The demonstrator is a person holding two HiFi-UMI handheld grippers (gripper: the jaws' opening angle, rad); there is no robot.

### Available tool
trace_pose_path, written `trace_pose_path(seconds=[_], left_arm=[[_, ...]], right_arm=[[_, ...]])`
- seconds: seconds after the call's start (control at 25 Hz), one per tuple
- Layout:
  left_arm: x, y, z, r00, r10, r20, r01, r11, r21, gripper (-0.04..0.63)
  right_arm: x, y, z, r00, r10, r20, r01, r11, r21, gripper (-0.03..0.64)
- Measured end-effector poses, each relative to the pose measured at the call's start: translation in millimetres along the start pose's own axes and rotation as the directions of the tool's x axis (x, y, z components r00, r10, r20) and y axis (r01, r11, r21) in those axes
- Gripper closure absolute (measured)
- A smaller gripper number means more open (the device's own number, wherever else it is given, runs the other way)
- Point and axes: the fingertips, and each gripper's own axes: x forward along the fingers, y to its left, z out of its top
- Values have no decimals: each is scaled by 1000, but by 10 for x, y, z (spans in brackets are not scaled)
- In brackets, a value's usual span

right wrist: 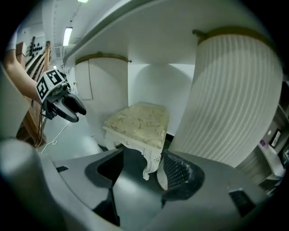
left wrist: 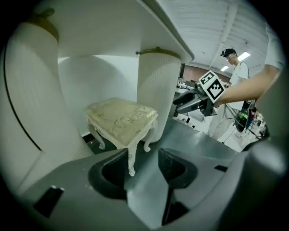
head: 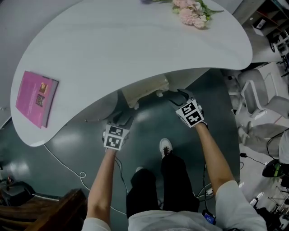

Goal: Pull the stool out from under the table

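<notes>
A small cream stool with carved legs stands under the white table, between its two ribbed pedestals; from the head view only its front edge shows. My left gripper is open, and the stool's front left leg stands between its jaws, close to the left one. My right gripper is open too, with the front right leg between its jaws, near the right pad. In the head view the left gripper and right gripper reach under the table's edge.
A pink book and pink flowers lie on the tabletop. A white chair stands at the right, and a cable runs over the grey floor at the left. My feet are behind the grippers. Another person stands far off.
</notes>
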Motion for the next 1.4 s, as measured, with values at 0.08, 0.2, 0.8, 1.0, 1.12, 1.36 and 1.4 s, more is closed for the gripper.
trace_pose_path(seconds=[0.08,0.2,0.8,1.0,1.12,1.36,1.4], left_arm=[[243,109,-101,1000,11,4,-10,1000,-10,378],[572,258,-243,1000,25,-2,-25,1000,-16,355],[1472,553,-276,999,6,42,-1,992,-123,296],[1388,572,-370,998,16,53,-8,987,-164,327],[1284,565,-488,1000,6,26,-1,985,-171,327],[953,352,-856,999,28,21,-22,970,-242,364],[891,285,-934,1000,19,17,-14,971,-238,364]], right_arm=[[271,-67,-138,1000,-6,-9,6,1000,1,342],[645,-127,-310,1000,-4,-23,4,1000,5,333],[1541,-264,-462,998,-16,-56,13,999,-44,316],[1488,-132,-486,994,-38,-105,33,998,-55,316],[1395,48,-560,991,-27,-128,19,998,-60,322],[1028,655,-809,980,50,-190,-49,999,9,322],[954,763,-873,976,55,-211,-54,999,9,321]])
